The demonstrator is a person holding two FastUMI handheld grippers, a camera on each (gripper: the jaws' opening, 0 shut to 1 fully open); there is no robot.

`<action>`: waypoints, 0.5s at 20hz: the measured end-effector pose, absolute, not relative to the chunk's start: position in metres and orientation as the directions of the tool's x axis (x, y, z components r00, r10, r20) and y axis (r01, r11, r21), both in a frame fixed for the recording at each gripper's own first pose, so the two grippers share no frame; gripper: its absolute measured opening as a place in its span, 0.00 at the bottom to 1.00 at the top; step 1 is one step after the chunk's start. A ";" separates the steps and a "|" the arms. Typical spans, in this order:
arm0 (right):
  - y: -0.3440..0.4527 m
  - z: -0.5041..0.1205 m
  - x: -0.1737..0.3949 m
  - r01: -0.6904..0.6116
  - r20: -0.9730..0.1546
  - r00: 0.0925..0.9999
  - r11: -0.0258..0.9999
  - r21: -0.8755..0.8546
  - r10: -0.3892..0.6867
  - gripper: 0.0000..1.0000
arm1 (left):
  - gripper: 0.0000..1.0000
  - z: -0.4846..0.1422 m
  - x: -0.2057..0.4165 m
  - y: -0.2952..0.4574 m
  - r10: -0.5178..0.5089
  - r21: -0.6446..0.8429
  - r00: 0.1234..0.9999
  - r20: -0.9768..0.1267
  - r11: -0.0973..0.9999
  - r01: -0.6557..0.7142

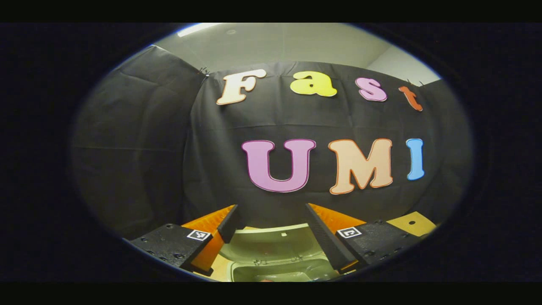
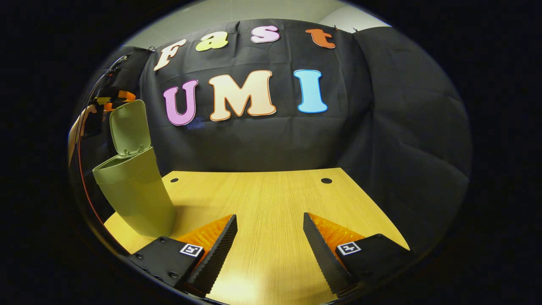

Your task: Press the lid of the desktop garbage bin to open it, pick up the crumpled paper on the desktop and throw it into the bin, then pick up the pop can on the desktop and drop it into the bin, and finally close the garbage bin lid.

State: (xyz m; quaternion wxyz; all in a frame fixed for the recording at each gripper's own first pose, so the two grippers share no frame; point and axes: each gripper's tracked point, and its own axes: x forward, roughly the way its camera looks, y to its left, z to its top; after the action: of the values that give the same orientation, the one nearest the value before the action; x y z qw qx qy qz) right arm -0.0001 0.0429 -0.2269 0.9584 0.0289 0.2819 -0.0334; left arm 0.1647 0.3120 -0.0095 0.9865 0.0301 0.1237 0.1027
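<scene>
In the left gripper view I see my left gripper (image 1: 271, 237) with its fingers spread wide and nothing between them. Just below and ahead of it is the garbage bin (image 1: 275, 271), its lid (image 1: 271, 243) standing up so the inside shows. Behind is the black cloth wall (image 1: 139, 161), and above it a pale ceiling (image 1: 275, 42).

My right gripper (image 2: 270, 250) also has its fingers apart, empty, low over the wooden table (image 2: 271, 199). Far to its left stands the bin (image 2: 135, 195) on the table, lid (image 2: 130, 127) raised, with the other gripper (image 2: 106, 101) above it.
</scene>
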 end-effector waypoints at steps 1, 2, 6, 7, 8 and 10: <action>0.043 -0.227 -0.001 0.073 -0.542 0.839 0.997 0.038 -0.041 0.99 | 0.96 -0.011 0.158 0.309 0.210 0.088 0.947 -0.245 0.977 -0.194; 0.044 -0.226 0.000 0.065 -0.541 0.841 0.997 0.041 -0.033 0.99 | 0.96 -0.010 0.153 0.306 0.206 0.084 0.947 -0.245 0.978 -0.190; 0.051 -0.220 -0.001 0.012 -0.529 0.849 0.999 0.047 0.014 0.98 | 0.94 -0.015 0.128 0.292 0.201 0.074 0.944 -0.261 0.979 -0.188; 0.052 -0.221 -0.001 -0.003 -0.530 0.847 0.999 0.045 0.026 0.98 | 0.94 -0.017 0.123 0.289 0.200 0.072 0.943 -0.265 0.980 -0.187; 0.053 -0.222 -0.001 -0.018 -0.533 0.845 0.999 0.043 0.038 0.98 | 0.94 -0.019 0.117 0.285 0.200 0.074 0.942 -0.269 0.980 -0.186; 0.054 -0.219 -0.002 -0.041 -0.532 0.845 0.998 0.046 0.059 0.98 | 0.94 -0.026 0.104 0.277 0.193 0.070 0.938 -0.287 0.981 -0.181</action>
State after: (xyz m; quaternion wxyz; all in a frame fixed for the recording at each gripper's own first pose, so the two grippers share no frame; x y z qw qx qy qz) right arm -0.0019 0.0539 -0.2187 0.9602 0.0161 0.2774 0.0263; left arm 0.1044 0.2771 -0.0265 0.9842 0.0213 0.1477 0.0949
